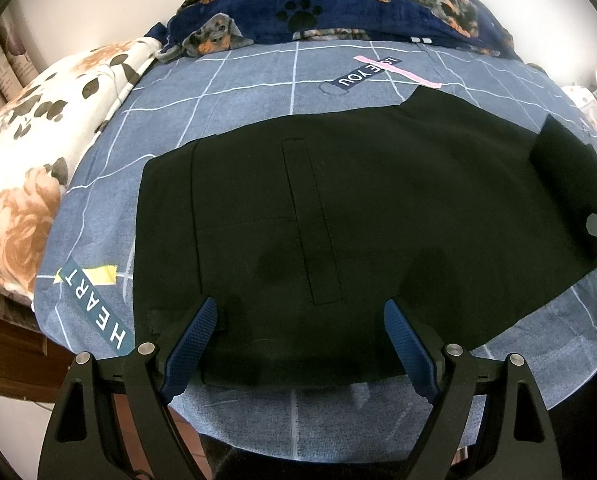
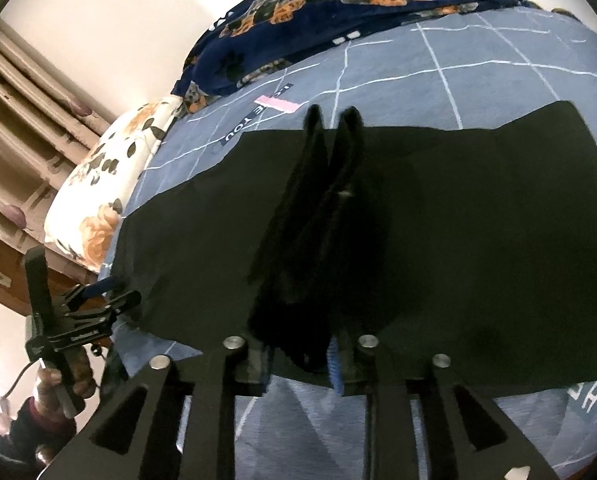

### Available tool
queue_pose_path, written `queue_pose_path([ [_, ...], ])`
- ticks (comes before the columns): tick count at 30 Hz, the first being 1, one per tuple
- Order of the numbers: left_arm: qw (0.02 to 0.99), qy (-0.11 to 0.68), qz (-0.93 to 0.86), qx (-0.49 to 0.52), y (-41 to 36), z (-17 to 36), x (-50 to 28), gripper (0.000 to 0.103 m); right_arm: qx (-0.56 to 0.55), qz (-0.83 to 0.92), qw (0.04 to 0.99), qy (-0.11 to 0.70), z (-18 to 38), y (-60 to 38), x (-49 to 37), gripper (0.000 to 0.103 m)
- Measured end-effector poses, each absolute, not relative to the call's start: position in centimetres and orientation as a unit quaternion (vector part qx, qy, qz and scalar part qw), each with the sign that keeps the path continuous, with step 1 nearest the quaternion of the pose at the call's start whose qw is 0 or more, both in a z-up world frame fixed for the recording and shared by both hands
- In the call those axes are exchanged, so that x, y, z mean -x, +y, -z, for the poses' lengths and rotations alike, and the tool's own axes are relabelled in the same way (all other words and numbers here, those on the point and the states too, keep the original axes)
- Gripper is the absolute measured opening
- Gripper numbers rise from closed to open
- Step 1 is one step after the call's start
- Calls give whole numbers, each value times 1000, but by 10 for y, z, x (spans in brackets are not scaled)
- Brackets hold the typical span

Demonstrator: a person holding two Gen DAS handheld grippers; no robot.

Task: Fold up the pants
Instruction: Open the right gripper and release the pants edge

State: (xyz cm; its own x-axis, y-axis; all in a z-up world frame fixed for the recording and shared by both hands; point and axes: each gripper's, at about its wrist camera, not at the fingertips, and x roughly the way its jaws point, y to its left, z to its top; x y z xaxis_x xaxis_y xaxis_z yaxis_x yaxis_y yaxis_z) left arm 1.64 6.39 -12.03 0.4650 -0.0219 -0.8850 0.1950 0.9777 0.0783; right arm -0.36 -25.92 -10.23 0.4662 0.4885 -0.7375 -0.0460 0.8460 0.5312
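Observation:
Black pants (image 1: 338,208) lie flat across the blue checked bed sheet (image 1: 238,92), waistband end to the left in the left wrist view. My left gripper (image 1: 298,316) is open, its blue pads on either side of the near edge at the waist end, just above the cloth. My right gripper (image 2: 298,344) is shut on a raised bunch of the pants (image 2: 318,220), which hangs folded in front of the camera over the rest of the pants (image 2: 478,220). The lifted cloth also shows at the right in the left wrist view (image 1: 570,176).
A floral pillow (image 1: 38,152) lies at the left end of the bed. A dark blue dog-print blanket (image 1: 338,4) is bunched along the far side by the wall. The sheet's near edge (image 1: 318,420) drops off below the grippers. Curtains (image 2: 26,120) hang at the left.

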Motion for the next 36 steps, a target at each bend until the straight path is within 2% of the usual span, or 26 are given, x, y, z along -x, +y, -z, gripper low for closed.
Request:
queue_pose_path([
  [7,851,515,64,-84,65,121,-16,86,-240,-186,816,492,102,-254,4,51],
  [14,851,515,64,-84,65,121,-16,86,-253,-209,810,486,100,-251,4,62],
  [21,850,517,63,-84,67,123,-17,86,-333,-256,784,458,96,-266,4,62],
  [27,851,515,64,-82,69,124,-16,86,-369,-219,806,407,81,-306,6,62],
  [29,851,515,64,-82,70,123,-16,86,-384,-194,806,407,86,-320,6,58],
  [31,850,516,64,-82,70,123,-17,86,-399,-172,795,424,98,-325,5,43],
  [36,849,517,62,-83,70,122,-16,86,-412,-165,773,453,118,-321,0,39],
])
